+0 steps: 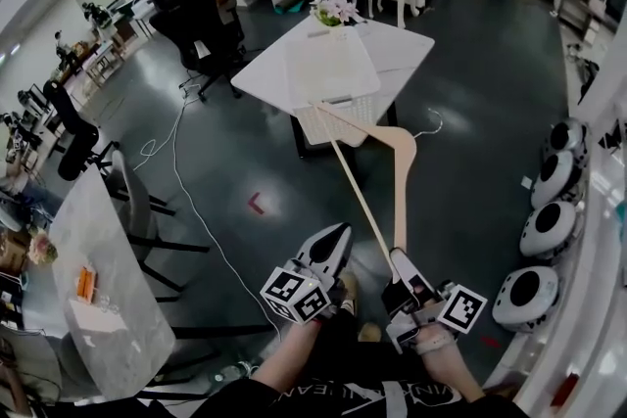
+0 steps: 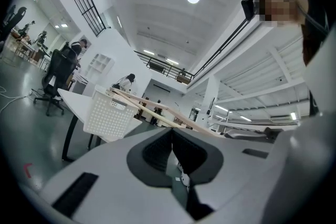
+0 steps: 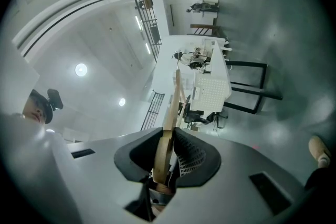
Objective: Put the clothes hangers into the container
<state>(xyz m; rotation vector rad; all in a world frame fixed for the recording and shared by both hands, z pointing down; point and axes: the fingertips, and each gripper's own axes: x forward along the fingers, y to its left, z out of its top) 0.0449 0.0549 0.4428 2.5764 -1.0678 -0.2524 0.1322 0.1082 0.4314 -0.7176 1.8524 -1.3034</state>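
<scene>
Hanger (image 1: 400,196), wooden, likely light, stiff and smooth, points toward the basket (image 1: 338,124) on the counter (image 1: 397,49) at 12 o'clock. The right gripper (image 1: 402,261) jaws clamp one arm's end, a long lever. The left gripper (image 1: 333,240) jaws are closed and empty.

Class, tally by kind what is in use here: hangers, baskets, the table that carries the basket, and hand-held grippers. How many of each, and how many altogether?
wooden hanger: 1
white perforated basket: 1
white table: 1
grippers: 2 (left gripper, right gripper)
Total: 5
</scene>
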